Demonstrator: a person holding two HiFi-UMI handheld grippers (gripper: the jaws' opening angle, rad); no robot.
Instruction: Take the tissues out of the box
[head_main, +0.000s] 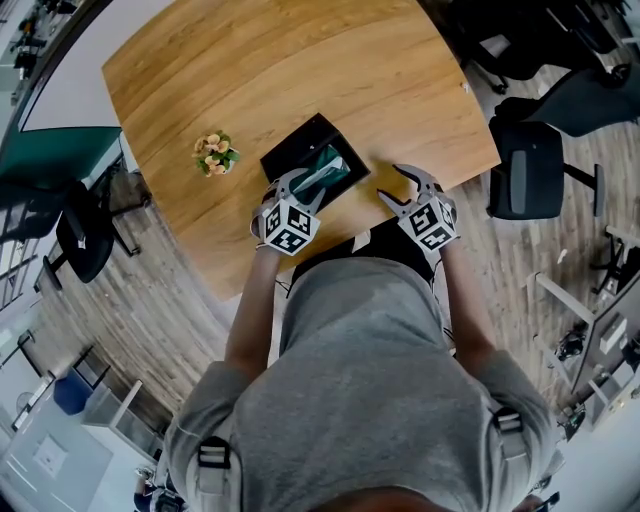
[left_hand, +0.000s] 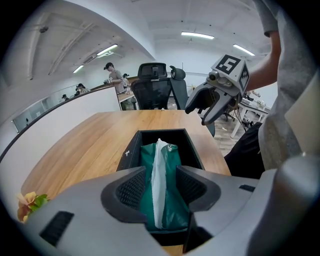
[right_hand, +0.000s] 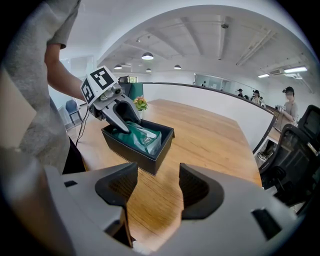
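Note:
A black open box (head_main: 300, 143) sits on the wooden table (head_main: 260, 70) near its front edge, and a green tissue pack (head_main: 330, 168) lies inside it. In the left gripper view a white tissue (left_hand: 160, 170) stands up out of the green pack (left_hand: 176, 159). My left gripper (left_hand: 161, 182) is over the near end of the box (left_hand: 131, 147) and open, its jaws on either side of that tissue with a little gap on both sides. My right gripper (right_hand: 158, 187) is open and empty, low over bare tabletop to the right of the box (right_hand: 150, 157).
A small bunch of flowers (head_main: 215, 153) stands on the table left of the box. Black office chairs (head_main: 525, 170) are beyond the table's right corner. The table's front edge runs just below both grippers. People are at a counter far off in the background.

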